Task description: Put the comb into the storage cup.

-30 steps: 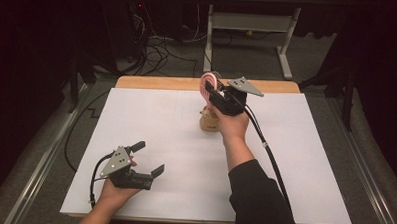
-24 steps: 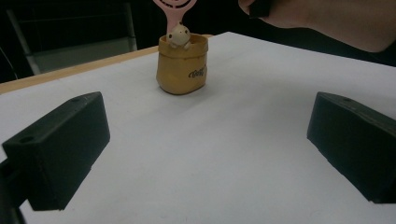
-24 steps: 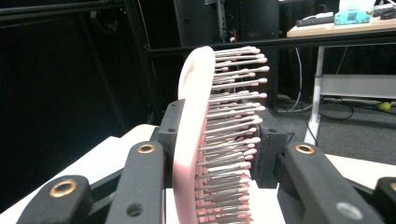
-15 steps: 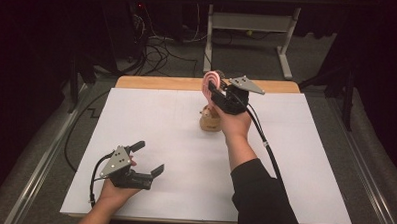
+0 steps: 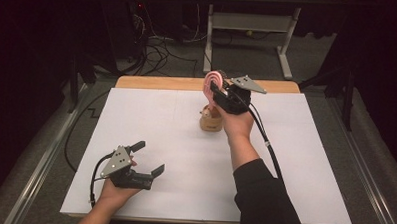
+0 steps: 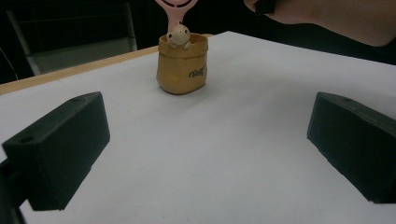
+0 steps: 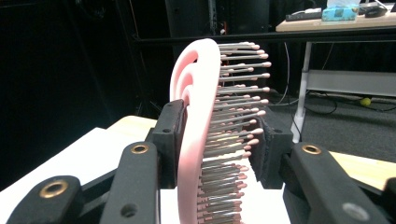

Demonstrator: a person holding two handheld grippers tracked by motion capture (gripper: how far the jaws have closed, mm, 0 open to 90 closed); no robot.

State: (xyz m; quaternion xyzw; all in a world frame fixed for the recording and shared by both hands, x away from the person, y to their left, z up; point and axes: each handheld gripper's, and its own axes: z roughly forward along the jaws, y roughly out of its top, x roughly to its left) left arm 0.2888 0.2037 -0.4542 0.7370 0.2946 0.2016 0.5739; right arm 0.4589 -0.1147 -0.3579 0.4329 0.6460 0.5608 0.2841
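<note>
Hairbrush (image 7: 198, 140) stands between right gripper (image 7: 219, 140) jaws, which have just been opening; left gripper (image 5: 147, 159) jaws gape empty.

Pink plastic hairbrush (image 6: 173, 10) head cut off by the left gripper view's top edge, its handle hidden inside the tan pouch-shaped holder (image 6: 182, 64), holder's printed lettering too small to read

Pink hairbrush (image 7: 196, 121), tan holder (image 6: 181, 65), white table cover (image 5: 151, 125).

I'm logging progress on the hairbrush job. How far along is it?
Done: the pink hairbrush stands in the tan holder. In hand: the right gripper flanks its head, jaws just opening. Left: drawing that gripper clear; the left gripper rests open near the table's front.
</note>
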